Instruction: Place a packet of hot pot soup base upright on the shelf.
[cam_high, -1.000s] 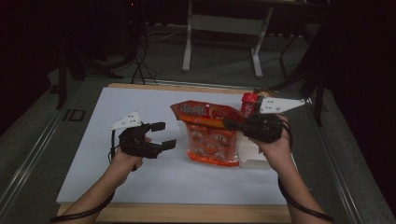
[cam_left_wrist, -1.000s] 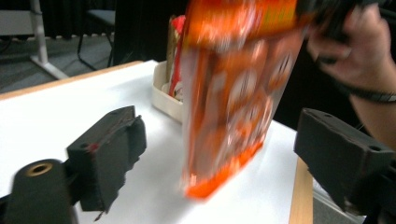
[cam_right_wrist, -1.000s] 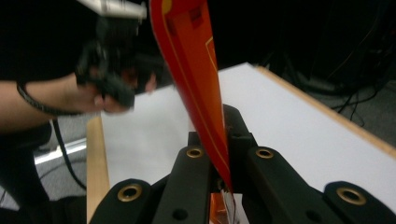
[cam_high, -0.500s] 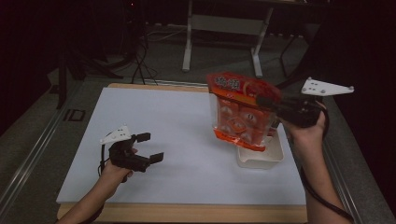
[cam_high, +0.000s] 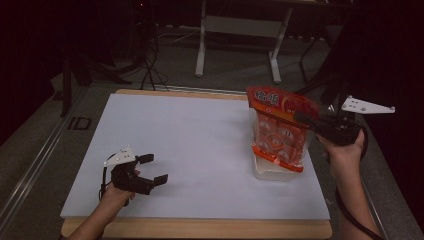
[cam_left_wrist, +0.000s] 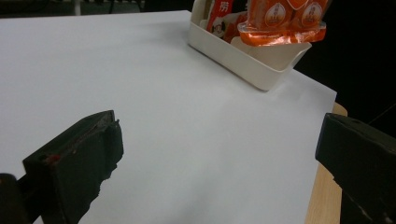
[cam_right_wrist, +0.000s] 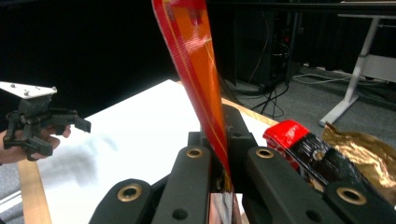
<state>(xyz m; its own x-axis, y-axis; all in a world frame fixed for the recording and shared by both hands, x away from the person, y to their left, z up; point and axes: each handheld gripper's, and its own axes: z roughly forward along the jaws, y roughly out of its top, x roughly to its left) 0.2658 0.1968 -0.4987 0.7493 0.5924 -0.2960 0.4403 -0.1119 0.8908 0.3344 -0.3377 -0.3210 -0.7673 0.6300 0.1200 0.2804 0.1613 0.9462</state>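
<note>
The right gripper (cam_high: 306, 119) is holding an orange snack bag (cam_high: 278, 131) off the table, its jaws clenched on the bag's right edge. In the right gripper view the two black jaws are pressing against either face of the bag's thin edge (cam_right_wrist: 198, 70), which is rising straight up from between them. The bag is hanging tilted, its lower end dipping into a white bin (cam_high: 274, 172) that is sitting below the jaws on the white table sheet (cam_high: 190, 145). In the left gripper view the bag's bottom seam (cam_left_wrist: 280, 35) is sitting just above the bin's rim (cam_left_wrist: 243, 53), and whether it is touching cannot be told. Beside the right jaw, a red-capped dark packet (cam_right_wrist: 303, 149) and a crumpled gold wrapper (cam_right_wrist: 369, 149) are lying to its outer side.

The left gripper (cam_high: 152, 169) is resting low over the sheet, well apart from the bin, with its jaws released and spread wide; bare sheet is lying between them, and the bin is standing far ahead of them.
</note>
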